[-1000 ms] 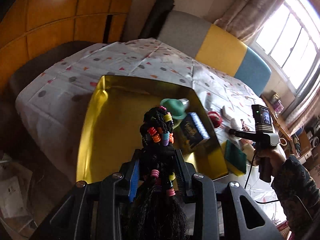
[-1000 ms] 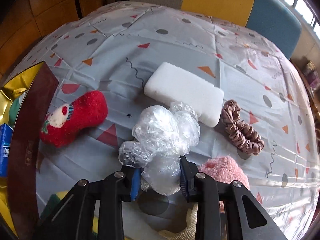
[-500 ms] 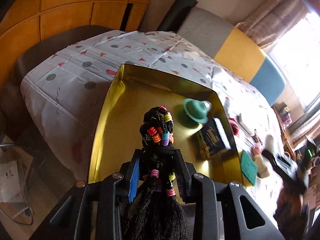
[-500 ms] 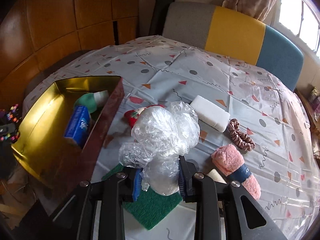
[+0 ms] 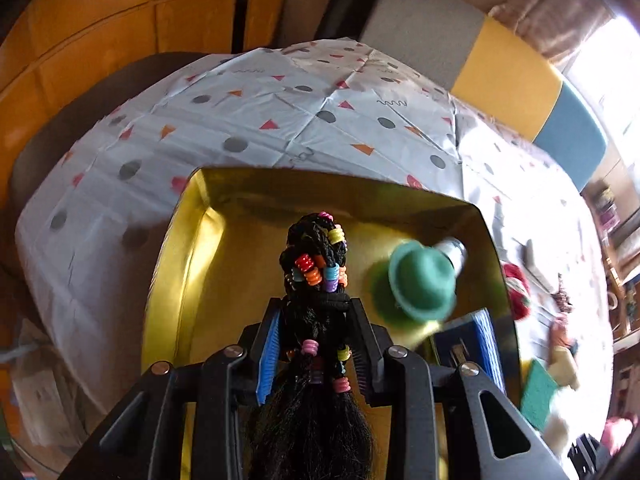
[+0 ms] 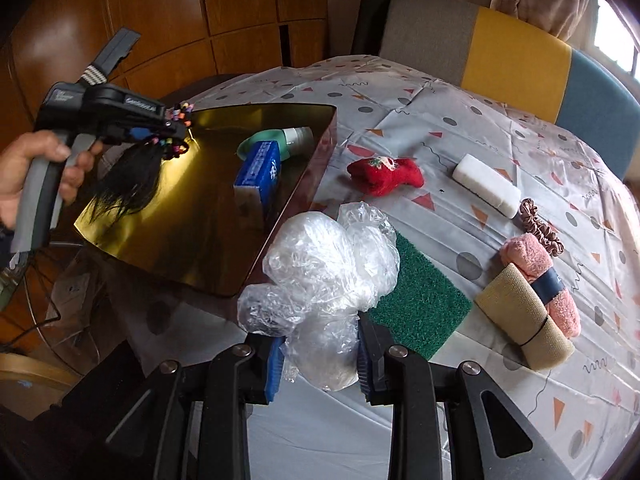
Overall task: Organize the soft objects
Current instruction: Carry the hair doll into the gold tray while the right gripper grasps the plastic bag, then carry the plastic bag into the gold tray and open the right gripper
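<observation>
Beaded black hairpiece [image 5: 316,280] is clenched in my left gripper [image 5: 316,344] above the gold tray [image 5: 180,264] (far left); my right gripper [image 6: 322,356] grasps crumpled plastic wrap [image 6: 324,268].

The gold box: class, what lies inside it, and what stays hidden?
Inside the gold box lie a green hat, a small bottle and a blue packet. The hat covers most of the bottle; the packet hides the floor under it.

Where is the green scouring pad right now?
In the right wrist view, the green scouring pad lies flat on the tablecloth, just right of the gold tray, partly behind the held plastic bundle.
</observation>
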Motion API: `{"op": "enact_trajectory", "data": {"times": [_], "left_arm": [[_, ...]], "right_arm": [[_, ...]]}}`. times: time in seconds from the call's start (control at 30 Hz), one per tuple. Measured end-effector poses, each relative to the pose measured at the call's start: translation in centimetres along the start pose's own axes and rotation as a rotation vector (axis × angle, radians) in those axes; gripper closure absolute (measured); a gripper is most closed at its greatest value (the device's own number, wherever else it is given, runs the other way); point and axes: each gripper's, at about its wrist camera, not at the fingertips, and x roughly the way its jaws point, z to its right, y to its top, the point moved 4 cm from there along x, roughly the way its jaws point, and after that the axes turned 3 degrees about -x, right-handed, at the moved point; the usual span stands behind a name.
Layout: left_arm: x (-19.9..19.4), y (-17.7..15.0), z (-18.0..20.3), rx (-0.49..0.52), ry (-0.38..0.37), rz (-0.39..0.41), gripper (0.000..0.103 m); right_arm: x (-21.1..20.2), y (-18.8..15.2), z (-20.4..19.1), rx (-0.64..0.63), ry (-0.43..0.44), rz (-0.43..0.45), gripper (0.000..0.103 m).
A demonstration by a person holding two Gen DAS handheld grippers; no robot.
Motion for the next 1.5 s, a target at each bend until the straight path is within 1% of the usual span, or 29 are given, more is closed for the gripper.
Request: {"op": "enact_trajectory", "data": {"times": [0.17,0.23,0.3,0.33,0.37,0.4,0.57,0.73,0.83,0.9,0.97,1.1,1.23,1.5], "left_arm": [[3.2,1.9,2.1,0.041,0.007,-0.002,0.070],[4.3,2.2,2.8,0.058,-0.003,-0.016,0.065],[4.7,2.4,3.1,0.051,-0.014,-0.018,0.054],[4.6,2.5,3.2,0.042,-0.019,-0.016,0.052],[4.3,2.4,3.1,0.026,-0.026,-0.009,0.049],[3.9,2.3,3.0,0.014,-0.029,0.000,0.048],[0.5,1.0,2.7,-0.013,0.000,0.072,0.048],[-4.4,-2.3,3.1,0.028,0.016,0.166,0.048],[-7.0,-5.1,3.4,0.058,0.024,0.217,0.048],[-8.0,-7.0,3.2,0.059,0.030,0.225,0.048],[-8.5,-8.7,2.8,0.050,0.037,0.209,0.048],[-9.2,-11.2,1.6,0.027,0.064,0.189,0.048],[-9.9,-12.0,0.4,-0.007,0.080,0.195,0.048],[-11.4,-12.0,-1.0,-0.051,0.095,0.228,0.048]], "right_arm": [[0.7,-0.3,-0.1,0.020,0.007,-0.017,0.073],[1.0,-0.5,0.0,0.029,0.009,-0.025,0.073],[1.4,-0.6,0.1,0.034,0.008,-0.034,0.073],[1.5,-0.7,0.2,0.036,0.008,-0.038,0.073],[1.8,-0.8,0.2,0.041,0.009,-0.041,0.073],[1.9,-0.9,0.3,0.047,0.009,-0.043,0.073],[2.3,-1.0,0.7,0.061,0.008,-0.041,0.073],[2.5,-1.2,1.1,0.076,-0.002,-0.039,0.073],[2.3,-1.2,1.3,0.085,-0.014,-0.034,0.073],[2.1,-1.1,1.4,0.084,-0.028,-0.027,0.073],[1.8,-0.8,1.4,0.083,-0.039,-0.016,0.073],[0.7,-0.2,1.1,0.068,-0.068,0.020,0.073],[-0.5,0.9,0.3,0.050,-0.086,0.059,0.073],[-2.5,3.7,-2.5,-0.015,-0.093,0.127,0.073]]}}
